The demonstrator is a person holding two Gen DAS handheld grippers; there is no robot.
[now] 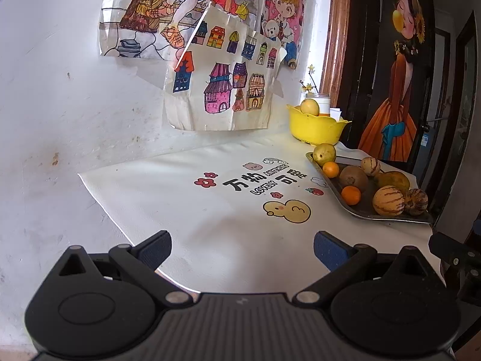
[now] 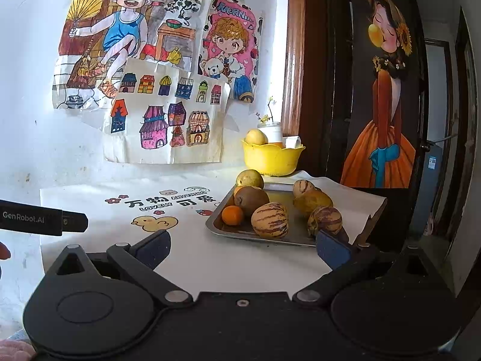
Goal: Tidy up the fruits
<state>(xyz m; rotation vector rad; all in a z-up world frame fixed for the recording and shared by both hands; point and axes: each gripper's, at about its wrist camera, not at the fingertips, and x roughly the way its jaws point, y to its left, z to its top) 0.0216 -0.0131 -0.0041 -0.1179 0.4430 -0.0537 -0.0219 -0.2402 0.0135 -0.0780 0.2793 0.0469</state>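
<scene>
Fruit sits in two spots at the right end of the table: a metal tray [image 2: 219,228] near the front and a yellow bowl [image 2: 272,158] behind it against the wall. On the tray, two striped melons [image 2: 270,220] and [image 2: 326,219] at the near edge, a small orange [image 2: 232,215] at the near left corner, a brown kiwi [image 2: 251,200] just behind it, a yellow mango [image 2: 312,201] mid-tray, a third striped melon [image 2: 303,188] farther back, a green-yellow pear [image 2: 249,179] at the far left corner. A second orange [image 1: 330,169] shows from the left camera, between pear and kiwi. One pale yellow fruit [image 2: 256,137] rides on top in the bowl. Right gripper [image 2: 243,251] spread wide, nothing between its fingers, low over the white mat [image 2: 186,252] just short of the tray. Left gripper [image 1: 242,249] likewise wide apart and holding nothing, over the mat well left of the tray. Children's drawings [image 1: 216,90] taped to the white wall behind
</scene>
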